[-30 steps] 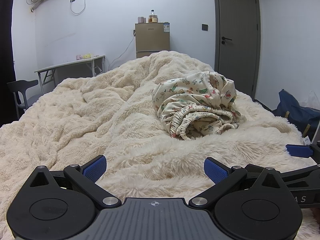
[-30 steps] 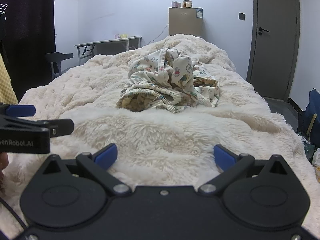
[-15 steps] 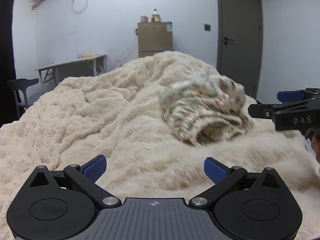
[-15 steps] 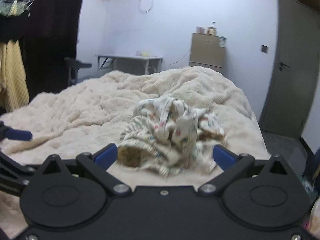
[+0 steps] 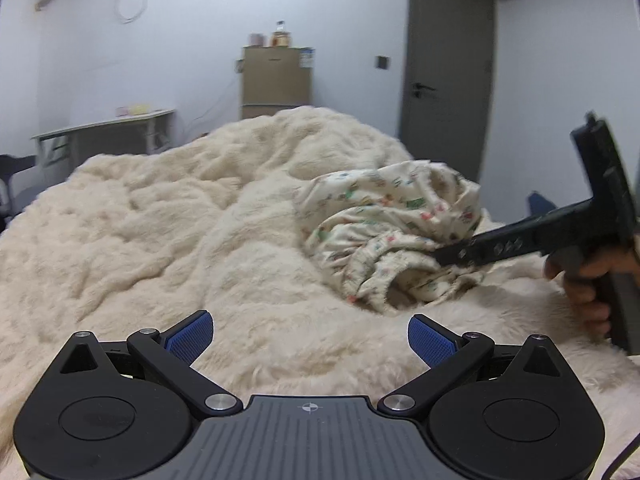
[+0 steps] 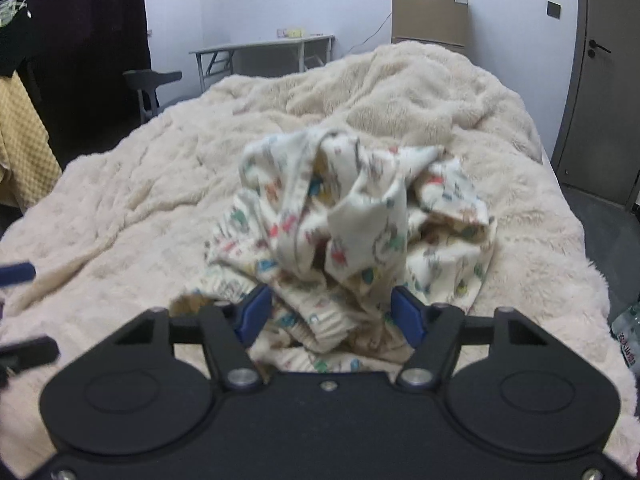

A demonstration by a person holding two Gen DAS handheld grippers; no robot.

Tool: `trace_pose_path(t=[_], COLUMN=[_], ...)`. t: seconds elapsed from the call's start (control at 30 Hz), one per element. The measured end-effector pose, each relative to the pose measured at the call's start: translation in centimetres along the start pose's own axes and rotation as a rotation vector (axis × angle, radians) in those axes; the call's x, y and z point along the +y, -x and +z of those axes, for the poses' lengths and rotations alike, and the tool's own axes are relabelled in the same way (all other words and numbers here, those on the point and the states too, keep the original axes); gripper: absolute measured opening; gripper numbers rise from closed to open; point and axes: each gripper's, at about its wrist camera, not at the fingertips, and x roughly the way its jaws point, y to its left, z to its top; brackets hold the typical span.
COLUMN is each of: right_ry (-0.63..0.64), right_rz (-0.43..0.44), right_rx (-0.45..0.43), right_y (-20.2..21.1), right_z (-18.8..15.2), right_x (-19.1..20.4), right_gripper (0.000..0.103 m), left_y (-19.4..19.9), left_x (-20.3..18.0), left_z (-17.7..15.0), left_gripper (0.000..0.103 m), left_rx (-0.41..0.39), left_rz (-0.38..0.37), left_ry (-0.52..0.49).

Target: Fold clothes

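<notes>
While my left tongs (image 5: 310,338) hover wide open and empty over the fluffy blanket (image 5: 140,240), the crumpled printed garment (image 6: 352,236) lies mid-bed, and my right tongs (image 6: 332,314) are closing with its ribbed hem between them.

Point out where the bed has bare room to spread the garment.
Free: the blanket left of the crumpled printed garment, and the strip between it and the left tool. Crowded: its right side, where the right tool is closing around it.
</notes>
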Motion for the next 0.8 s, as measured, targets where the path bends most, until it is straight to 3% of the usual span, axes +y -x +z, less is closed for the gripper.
trace_pose_path(t=[0.17, 0.27, 0.3, 0.6, 0.73, 0.8], right_ry=[0.034, 0.052, 0.059, 0.098, -0.001, -0.05], right_rz=[0.001, -0.006, -0.019, 0.02, -0.061, -0.121], right_rx=[0.025, 0.002, -0.02, -0.259, -0.36, -0.362], right_y=[-1.0, -0.6, -0.2, 7.5, 9.9, 9.7], right_z=[0.2, 0.6, 0.9, 5.8, 9.1, 9.6], right_x=[0.5, 0.8, 0.8, 2.3, -0.9, -3.1], right_gripper=[0.049, 0.027, 0.014, 0.011, 0.009, 0.01], left_y=[-1.5, -1.6, -1.5, -1.3, -1.0, -0.8], left_x=[0.0, 0.1, 0.1, -0.2, -0.3, -0.2], left_z=[0.2, -0.3, -0.6, -0.7, -0.7, -0.7], left_gripper=[0.103, 0.103, 0.103, 0.102, 0.102, 0.102], left_rx=[-0.002, 0.008, 0.006, -0.026, -0.044, -0.05], left_rz=[0.049, 0.014, -0.002, 0.008, 0.009, 0.004], left_ry=[-0.044, -0.034, -0.038, -0.071, -0.077, -0.075])
